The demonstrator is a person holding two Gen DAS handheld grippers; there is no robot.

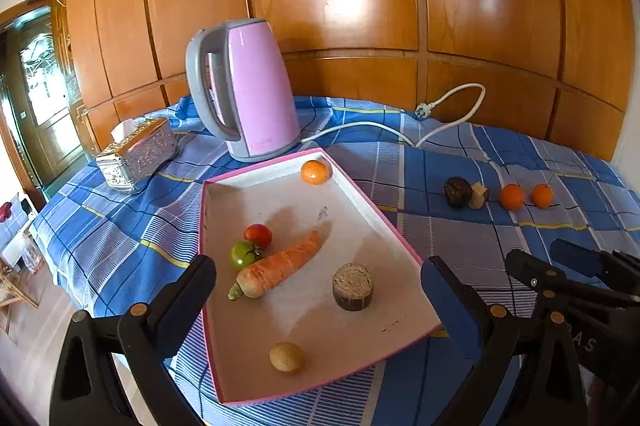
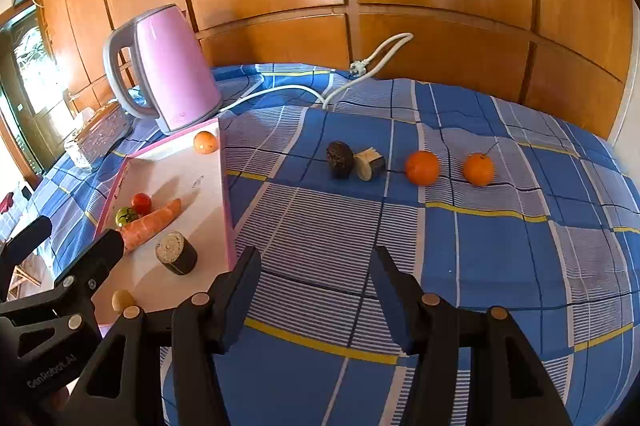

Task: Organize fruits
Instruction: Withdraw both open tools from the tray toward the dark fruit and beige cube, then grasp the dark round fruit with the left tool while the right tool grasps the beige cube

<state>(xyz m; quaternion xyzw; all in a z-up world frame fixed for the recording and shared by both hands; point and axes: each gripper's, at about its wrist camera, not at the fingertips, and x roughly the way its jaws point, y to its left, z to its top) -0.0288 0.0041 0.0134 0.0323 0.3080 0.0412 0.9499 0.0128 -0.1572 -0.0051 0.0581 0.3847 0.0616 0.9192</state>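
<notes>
A pink-rimmed white tray [image 1: 224, 306] holds a carrot [image 1: 280, 264], a red tomato [image 1: 258, 234], a green tomato [image 1: 243, 254], an orange [image 1: 315, 171], a dark cylindrical piece [image 1: 353, 286] and a small tan ball [image 1: 287, 356]. On the cloth to the right lie a dark round fruit [image 2: 340, 153], a pale cut piece [image 2: 370, 163] and two oranges [image 2: 422, 167] [image 2: 479, 168]. My left gripper [image 1: 318, 286] is open and empty over the tray's near end. My right gripper [image 2: 316, 266] is open and empty over the cloth, short of the loose fruits.
A pink kettle [image 1: 252, 85] stands behind the tray, its white cord [image 1: 440, 113] trailing along the wooden wall. A silver tissue box [image 1: 136, 155] sits at the far left. The blue checked cloth [image 2: 500, 266] covers the table; its left edge drops to the floor.
</notes>
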